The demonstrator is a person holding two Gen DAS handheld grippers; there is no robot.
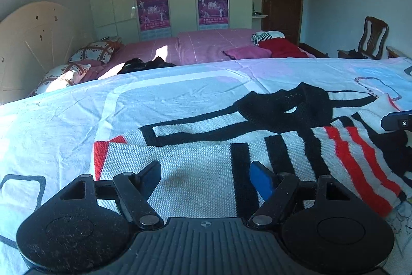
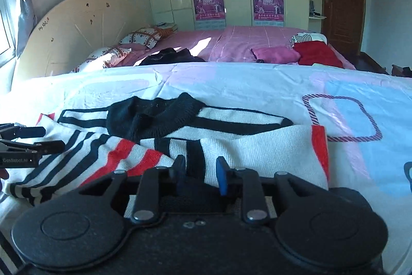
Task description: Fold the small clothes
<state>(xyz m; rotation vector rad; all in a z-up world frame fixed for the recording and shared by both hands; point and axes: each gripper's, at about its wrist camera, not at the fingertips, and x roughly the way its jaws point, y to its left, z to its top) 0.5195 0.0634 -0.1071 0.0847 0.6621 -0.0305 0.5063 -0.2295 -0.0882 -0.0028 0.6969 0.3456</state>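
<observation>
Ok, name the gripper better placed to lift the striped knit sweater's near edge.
Right, probably. The right gripper has narrow-set jaws straddling the dark edge of the red, white and black striped knit sweater; the left gripper stands wide open above white knit, empty.

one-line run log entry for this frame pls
stage: folding | sweater: flat on sheet, partly folded | left gripper: open above hem, empty | right gripper: narrow gap, grip unclear

Your left gripper (image 1: 206, 178): matte black body, ribbed centre plate with a small compass mark, two round side discs, silver pivot pins, blue fingertip pads (image 1: 261, 181). Your right gripper (image 2: 200, 175): same build, dusty; the left unit's side reads "GenRobot.AI".
</observation>
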